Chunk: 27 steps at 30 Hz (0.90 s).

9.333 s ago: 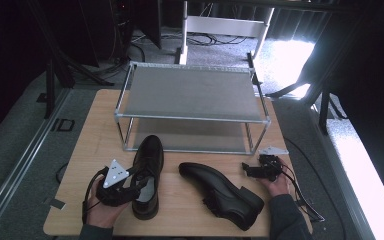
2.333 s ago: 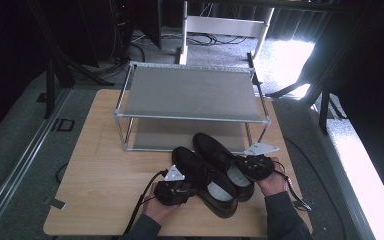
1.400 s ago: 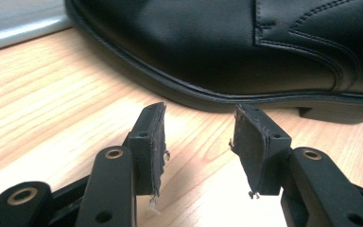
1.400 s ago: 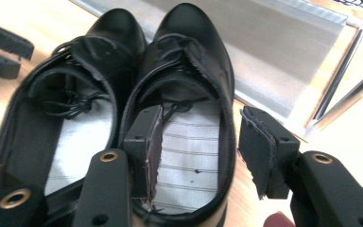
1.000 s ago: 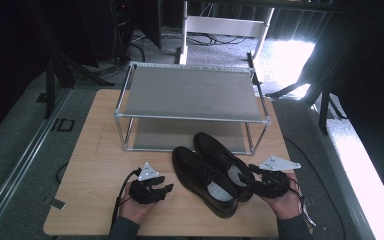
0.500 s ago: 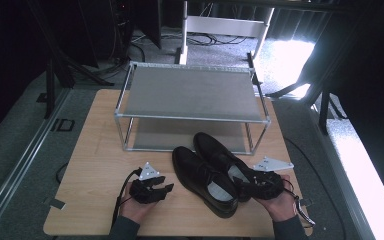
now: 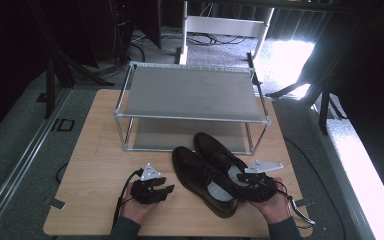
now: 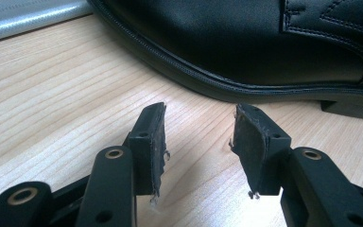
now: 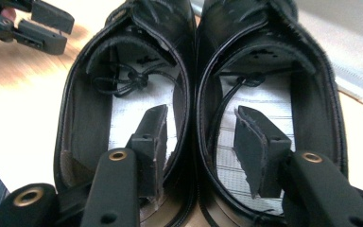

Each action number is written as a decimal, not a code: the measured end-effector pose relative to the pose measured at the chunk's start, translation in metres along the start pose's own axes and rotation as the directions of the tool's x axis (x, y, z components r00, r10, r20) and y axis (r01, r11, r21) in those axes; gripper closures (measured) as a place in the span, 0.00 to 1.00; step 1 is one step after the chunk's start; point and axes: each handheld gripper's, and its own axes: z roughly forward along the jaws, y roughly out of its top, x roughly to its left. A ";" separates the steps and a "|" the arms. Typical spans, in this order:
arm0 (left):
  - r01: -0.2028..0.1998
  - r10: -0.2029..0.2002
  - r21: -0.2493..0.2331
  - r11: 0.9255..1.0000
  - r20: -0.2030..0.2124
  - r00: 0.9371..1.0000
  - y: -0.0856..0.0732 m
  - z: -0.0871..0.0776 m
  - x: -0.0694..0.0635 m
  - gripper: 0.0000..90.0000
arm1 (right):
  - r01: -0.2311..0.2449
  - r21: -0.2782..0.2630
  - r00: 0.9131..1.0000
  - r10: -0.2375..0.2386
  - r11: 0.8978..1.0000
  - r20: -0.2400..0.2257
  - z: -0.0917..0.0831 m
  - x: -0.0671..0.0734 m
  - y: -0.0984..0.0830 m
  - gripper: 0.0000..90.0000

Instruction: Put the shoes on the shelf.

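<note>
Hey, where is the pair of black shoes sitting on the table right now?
In the high view the black shoes sit side by side on the wooden table, just in front of the metal rack, between the left gripper and the right gripper.

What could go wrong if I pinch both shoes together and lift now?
The right gripper has been closing, one jaw inside each black shoe, straddling the touching inner walls; soft leather may slip, dropping one. The rack stands close behind the toes, so a lift forward could bump it.
</note>
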 end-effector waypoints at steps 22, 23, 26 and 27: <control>-0.004 0.004 0.005 1.000 0.002 1.000 -0.001 0.002 -0.002 0.61 | -0.053 0.139 0.999 0.053 0.989 -0.003 0.026 0.003 0.002 0.71; -0.003 0.003 0.005 1.000 0.002 1.000 -0.001 0.002 -0.002 0.61 | -0.055 0.140 0.998 0.056 0.989 -0.003 0.027 0.003 0.002 0.74; -0.003 0.003 0.004 1.000 0.002 1.000 -0.001 0.001 -0.002 0.61 | -0.063 0.139 0.998 0.064 0.988 -0.004 0.028 0.003 0.004 0.82; -0.003 0.003 0.003 1.000 0.002 1.000 -0.001 0.001 -0.002 0.61 | -0.060 0.141 0.998 0.061 0.988 0.002 0.028 0.004 0.004 0.84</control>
